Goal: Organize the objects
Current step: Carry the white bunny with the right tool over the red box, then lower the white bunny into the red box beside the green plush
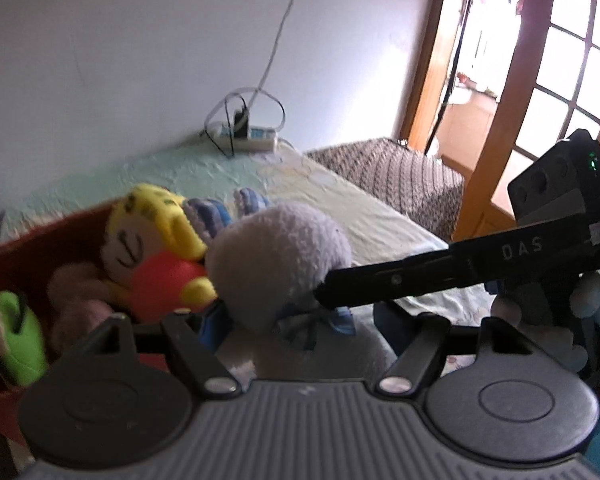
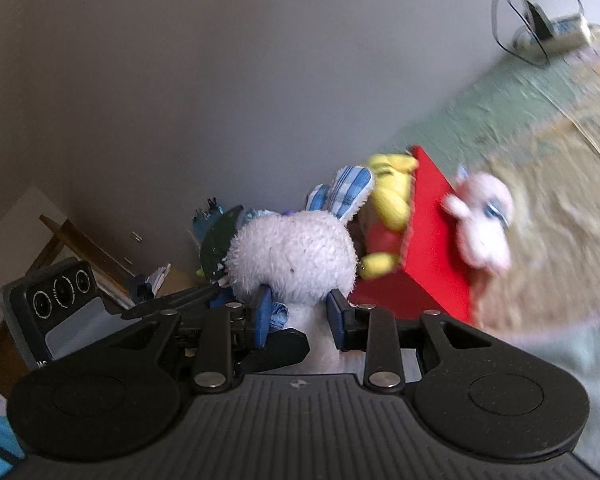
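Both grippers hold one white plush rabbit (image 1: 276,264) with blue checked ears (image 2: 350,192). My right gripper (image 2: 298,312) is shut on the rabbit's neck, blue pads on either side. It enters the left wrist view (image 1: 328,292) from the right and pinches below the rabbit's head. My left gripper (image 1: 288,320) is shut on the rabbit's body; its fingertips are hidden under the plush. The rabbit hangs beside a red box (image 2: 432,248), also seen in the left wrist view (image 1: 32,248), which holds a yellow-and-red doll (image 1: 156,248) and a green plush (image 1: 12,344).
The box sits on a bed with a pale green sheet (image 1: 220,168). A pink plush (image 2: 484,224) hangs at the box's outer side. A power strip with cables (image 1: 246,136) lies by the wall. A knitted stool (image 1: 396,184) and a wooden door (image 1: 540,92) stand at the right.
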The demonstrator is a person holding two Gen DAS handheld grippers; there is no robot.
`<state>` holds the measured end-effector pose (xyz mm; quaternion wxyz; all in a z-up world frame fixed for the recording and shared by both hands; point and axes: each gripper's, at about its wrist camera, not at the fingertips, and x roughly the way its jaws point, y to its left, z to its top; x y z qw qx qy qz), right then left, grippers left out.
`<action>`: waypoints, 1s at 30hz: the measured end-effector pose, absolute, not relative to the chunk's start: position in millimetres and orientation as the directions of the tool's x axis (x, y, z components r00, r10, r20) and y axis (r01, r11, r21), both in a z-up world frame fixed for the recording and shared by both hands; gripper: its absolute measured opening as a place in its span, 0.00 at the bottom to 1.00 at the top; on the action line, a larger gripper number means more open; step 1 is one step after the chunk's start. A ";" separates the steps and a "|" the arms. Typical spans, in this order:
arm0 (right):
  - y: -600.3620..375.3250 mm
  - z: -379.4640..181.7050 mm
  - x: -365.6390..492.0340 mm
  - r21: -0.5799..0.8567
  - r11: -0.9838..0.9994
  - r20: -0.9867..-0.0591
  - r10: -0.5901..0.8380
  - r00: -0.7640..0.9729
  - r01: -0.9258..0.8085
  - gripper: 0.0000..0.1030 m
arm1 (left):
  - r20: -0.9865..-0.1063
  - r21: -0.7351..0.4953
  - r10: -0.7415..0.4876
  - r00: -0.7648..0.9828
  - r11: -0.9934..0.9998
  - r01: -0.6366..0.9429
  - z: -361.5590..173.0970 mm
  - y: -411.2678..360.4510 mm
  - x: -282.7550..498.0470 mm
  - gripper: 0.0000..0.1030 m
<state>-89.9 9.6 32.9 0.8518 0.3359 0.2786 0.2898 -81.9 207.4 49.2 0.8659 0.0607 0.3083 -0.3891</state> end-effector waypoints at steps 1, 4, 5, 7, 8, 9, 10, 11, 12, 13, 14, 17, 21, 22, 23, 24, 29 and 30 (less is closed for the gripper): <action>14.7 36.0 -86.1 0.726 0.611 -0.275 0.679 0.680 -0.316 0.32 | -0.570 -0.134 -0.638 0.517 0.693 0.708 51.9 212.3 -80.4 0.74; 29.6 41.7 -71.7 0.708 0.620 -0.267 0.678 0.685 -0.338 0.32 | -0.544 -0.126 -0.637 0.546 0.705 0.698 57.9 226.4 -75.7 0.74; 34.6 43.5 -66.3 0.701 0.624 -0.265 0.678 0.685 -0.346 0.32 | -0.537 -0.122 -0.634 0.556 0.711 0.693 59.3 231.0 -73.3 0.74; 44.3 46.0 -55.4 0.685 0.635 -0.269 0.677 0.685 -0.358 0.32 | -0.523 -0.116 -0.629 0.576 0.722 0.682 60.9 240.1 -68.5 0.74; 49.4 46.7 -50.9 0.676 0.641 -0.272 0.676 0.685 -0.364 0.32 | -0.517 -0.116 -0.625 0.585 0.728 0.675 61.5 244.7 -65.4 0.74; 53.7 47.4 -46.2 0.668 0.647 -0.275 0.674 0.686 -0.368 0.32 | -0.515 -0.117 -0.620 0.593 0.736 0.667 61.6 249.2 -62.1 0.74; 57.4 47.0 -42.4 0.660 0.652 -0.278 0.673 0.685 -0.373 0.32 | -0.513 -0.120 -0.615 0.599 0.742 0.660 61.3 253.3 -59.2 0.74; 60.6 46.7 -39.4 0.654 0.657 -0.283 0.672 0.685 -0.375 0.32 | -0.511 -0.124 -0.612 0.604 0.748 0.652 60.7 257.1 -56.4 0.74; 64.1 46.1 -33.4 0.649 0.661 -0.288 0.671 0.683 -0.376 0.32 | -0.511 -0.130 -0.608 0.607 0.753 0.645 59.8 261.0 -52.3 0.74; 65.8 46.1 -29.1 0.647 0.662 -0.292 0.673 0.680 -0.377 0.32 | -0.512 -0.134 -0.605 0.610 0.758 0.639 59.2 265.5 -48.6 0.74; 67.3 45.6 -24.8 0.645 0.664 -0.297 0.674 0.676 -0.379 0.32 | -0.513 -0.138 -0.600 0.614 0.763 0.631 58.0 268.4 -44.5 0.74; 74.8 43.8 -11.7 0.631 0.673 -0.317 0.679 0.662 -0.387 0.32 | -0.515 -0.148 -0.585 0.627 0.781 0.607 53.6 274.8 -34.1 0.74; 86.3 41.9 5.5 0.619 0.683 -0.353 0.683 0.639 -0.388 0.32 | -0.522 -0.153 -0.555 0.648 0.808 0.569 46.7 283.0 -18.7 0.74; 89.8 41.1 9.8 0.610 0.689 -0.364 0.682 0.635 -0.390 0.32 | -0.527 -0.160 -0.548 0.649 0.815 0.558 44.5 285.9 -13.6 0.74; 92.7 39.7 13.4 0.605 0.693 -0.374 0.681 0.629 -0.391 0.32 | -0.534 -0.172 -0.543 0.647 0.820 0.546 41.5 288.5 -7.9 0.74; 96.2 37.9 18.2 0.605 0.695 -0.384 0.682 0.622 -0.389 0.32 | -0.539 -0.184 -0.541 0.646 0.824 0.536 38.5 291.9 -3.2 0.74; 116.5 33.3 34.4 0.587 0.721 -0.437 0.665 0.606 -0.368 0.32 | -0.568 -0.213 -0.511 0.645 0.849 0.484 26.1 302.7 21.5 0.74; 122.1 32.0 37.7 0.576 0.735 -0.457 0.652 0.605 -0.358 0.32 | -0.573 -0.223 -0.508 0.643 0.852 0.474 23.3 305.4 25.8 0.74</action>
